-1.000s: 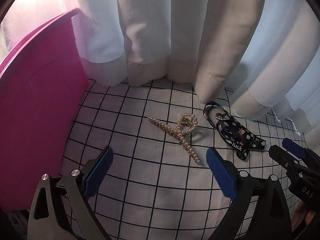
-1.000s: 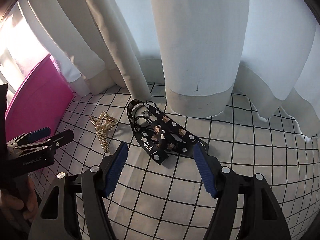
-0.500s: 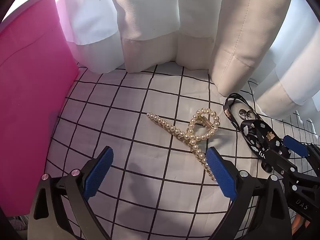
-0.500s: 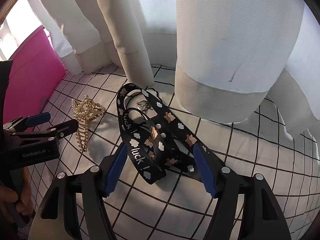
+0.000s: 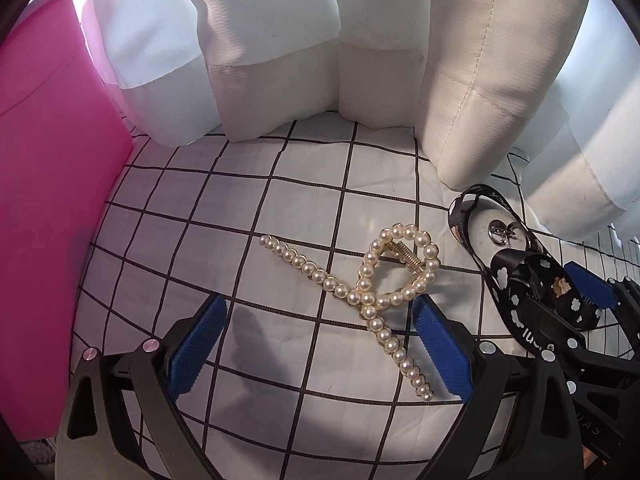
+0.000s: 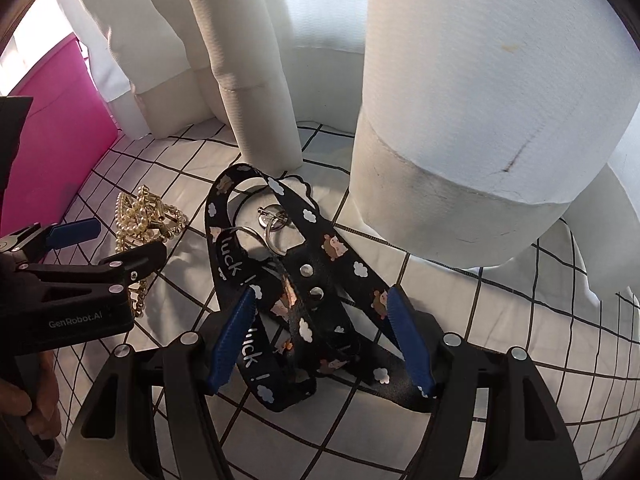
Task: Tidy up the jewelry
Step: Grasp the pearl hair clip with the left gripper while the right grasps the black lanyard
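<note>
Fingers of the left gripper (image 5: 316, 344) stand spread wide over the checked cloth (image 5: 256, 216), and the lower tail of the pearl hair clip (image 5: 360, 292) lies between them, close to the right-hand pad, while its looped head and other tail lie just beyond the tips. Nothing is pinched. The right gripper (image 6: 320, 336) is spread as well, its two blue pads set on either side of the folded black lanyard (image 6: 296, 280), whose straps lie on the cloth between them; whether the pads touch the straps I cannot tell. Only the right wrist view shows the lanyard whole, with its metal ring (image 6: 274, 220), two studs, cloud print and the word "luck !"; the left view catches just its far loop and ring at the right edge. Only the left view shows the clip's pearls and spring clearly. Farther back hang white curtains (image 5: 360, 60), with a pink bin (image 5: 48, 184) at the left.
</note>
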`<state>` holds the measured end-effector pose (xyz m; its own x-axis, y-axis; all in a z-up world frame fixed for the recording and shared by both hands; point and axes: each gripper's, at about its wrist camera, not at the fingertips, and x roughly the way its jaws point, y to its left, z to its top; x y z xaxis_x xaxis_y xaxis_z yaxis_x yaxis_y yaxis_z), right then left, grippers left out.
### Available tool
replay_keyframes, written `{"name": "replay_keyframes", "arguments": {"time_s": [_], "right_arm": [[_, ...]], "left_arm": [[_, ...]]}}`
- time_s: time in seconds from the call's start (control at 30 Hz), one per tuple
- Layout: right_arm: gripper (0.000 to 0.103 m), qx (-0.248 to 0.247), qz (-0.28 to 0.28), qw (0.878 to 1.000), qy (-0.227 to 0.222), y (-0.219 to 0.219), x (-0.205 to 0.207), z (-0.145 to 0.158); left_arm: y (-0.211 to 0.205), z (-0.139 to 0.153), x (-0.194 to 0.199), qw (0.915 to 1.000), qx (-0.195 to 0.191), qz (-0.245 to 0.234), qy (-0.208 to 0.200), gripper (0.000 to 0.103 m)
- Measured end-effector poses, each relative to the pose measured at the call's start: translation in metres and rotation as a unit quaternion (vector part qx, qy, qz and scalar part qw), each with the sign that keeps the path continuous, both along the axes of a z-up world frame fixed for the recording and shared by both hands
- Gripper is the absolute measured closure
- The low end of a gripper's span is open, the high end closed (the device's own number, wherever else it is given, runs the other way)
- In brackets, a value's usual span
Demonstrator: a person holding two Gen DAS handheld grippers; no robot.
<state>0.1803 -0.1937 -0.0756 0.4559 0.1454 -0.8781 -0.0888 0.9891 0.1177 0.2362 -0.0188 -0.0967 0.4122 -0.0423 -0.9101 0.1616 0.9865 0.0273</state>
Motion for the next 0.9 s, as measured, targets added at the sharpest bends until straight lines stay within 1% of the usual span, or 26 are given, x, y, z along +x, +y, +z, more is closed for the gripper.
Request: {"name": "replay_keyframes", "arguments": {"time_s": [0.1,0.27,0.33,0.37,0.4,0.43,0.47,0.53,0.57,0.6,0.63,0.67,0.7,0.73,0.77,0.8,0.83,0.9], "right_arm": [[0.038,-0.019,0.005,1.000,-0.008,0.004,0.000,0.000],[0.039,-0.017,-0.002,1.000,-0.017,0.012,0.000,-0.004],[0.041,-0.015,-0.006,1.000,-0.020,0.016,-0.003,-0.005],[0.049,-0.013,-0.006,1.000,-0.022,0.019,-0.003,-0.005],[0.064,-0.016,-0.006,1.000,-0.025,0.022,-0.004,-0.006],[0.073,-0.023,-0.008,0.999,-0.026,0.024,-0.004,-0.005],[0.080,-0.027,-0.010,0.999,-0.025,0.026,-0.004,-0.006],[0.081,-0.021,-0.016,0.999,-0.025,0.026,-0.004,-0.006],[0.082,-0.023,-0.017,0.999,-0.026,0.027,-0.004,-0.006],[0.082,-0.023,-0.018,0.999,-0.027,0.028,-0.005,-0.006],[0.082,-0.023,-0.020,0.999,-0.029,0.029,-0.006,-0.006],[0.082,-0.022,-0.020,0.999,-0.030,0.028,-0.008,-0.006],[0.083,-0.017,-0.021,0.999,-0.032,0.028,-0.010,-0.006],[0.083,-0.012,-0.021,0.999,-0.036,0.030,-0.010,-0.006],[0.083,-0.010,-0.021,0.999,-0.037,0.030,-0.011,-0.006],[0.083,-0.007,-0.021,0.999,-0.039,0.029,-0.015,-0.005],[0.083,-0.003,-0.023,0.999,-0.040,0.029,-0.016,-0.004],[0.083,0.001,-0.025,0.999,-0.047,0.031,-0.018,-0.002]], "left_arm": [[-0.004,-0.004,0.005,1.0000,-0.001,0.002,0.004,0.011],[-0.007,-0.005,0.012,1.0000,-0.007,0.006,0.000,0.010],[-0.005,-0.003,0.012,0.9998,-0.016,0.011,-0.001,0.013],[-0.005,-0.001,0.010,0.9998,-0.016,0.009,-0.006,0.021],[-0.006,0.001,0.008,0.9998,-0.016,0.003,-0.012,0.034],[-0.007,0.004,0.005,0.9998,-0.014,-0.003,-0.017,0.040],[-0.010,0.006,0.004,0.9998,-0.010,-0.006,-0.018,0.044],[-0.010,0.006,0.003,0.9997,-0.017,-0.007,-0.017,0.048],[-0.011,0.008,0.000,0.9996,-0.018,-0.008,-0.020,0.055],[-0.011,0.008,-0.001,0.9996,-0.019,-0.011,-0.019,0.059],[-0.009,0.009,-0.003,0.9995,-0.022,-0.012,-0.017,0.059],[-0.007,0.010,-0.005,0.9995,-0.024,-0.013,-0.017,0.062],[-0.005,0.010,-0.006,0.9993,-0.030,-0.015,-0.017,0.084],[-0.003,0.012,-0.006,0.9995,-0.022,-0.012,-0.018,0.094],[0.001,0.014,-0.007,0.9991,-0.036,-0.013,-0.018,0.094],[0.003,0.016,-0.007,0.9989,-0.040,-0.014,-0.018,0.095],[0.004,0.018,-0.009,0.9991,-0.035,-0.015,-0.020,0.095],[0.008,0.023,-0.011,0.9987,-0.044,-0.014,-0.022,0.096]]}}
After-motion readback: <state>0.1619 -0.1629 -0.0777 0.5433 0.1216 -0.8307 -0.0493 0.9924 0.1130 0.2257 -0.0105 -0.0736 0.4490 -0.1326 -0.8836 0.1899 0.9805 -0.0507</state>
